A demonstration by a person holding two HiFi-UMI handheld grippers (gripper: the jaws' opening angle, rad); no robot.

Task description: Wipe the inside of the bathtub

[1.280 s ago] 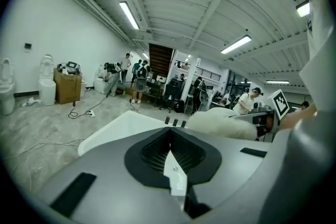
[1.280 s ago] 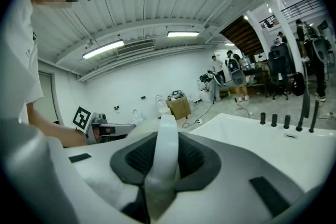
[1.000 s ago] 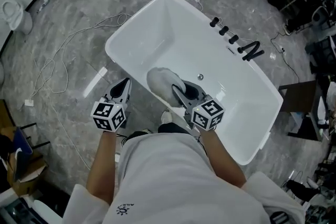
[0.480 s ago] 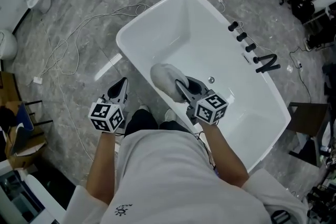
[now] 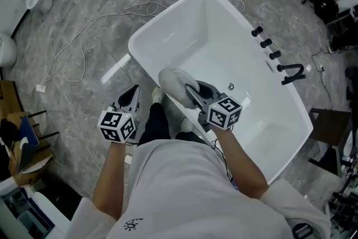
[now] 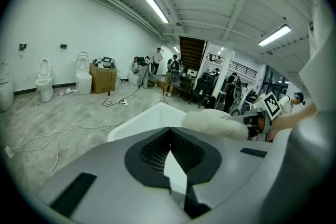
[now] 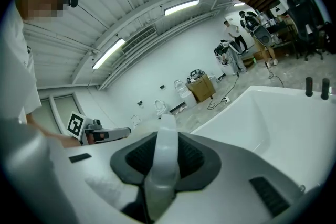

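Grips a soft, light cloth (image 5: 172, 82) in the right gripper (image 5: 192, 97), just inside the near rim of the bathtub (image 5: 146, 35). Probably floppy; best pinched at a bunched fold. Carries the left gripper (image 5: 131, 95) clenched on nothing, outside the tub.

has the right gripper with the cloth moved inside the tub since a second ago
Yes, slightly. The right gripper and its cloth have slid away from the drain, toward the upper-left end of the tub in the head view.

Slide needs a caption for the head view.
Right gripper holds a grey cloth over the bathtub; left gripper outside it.
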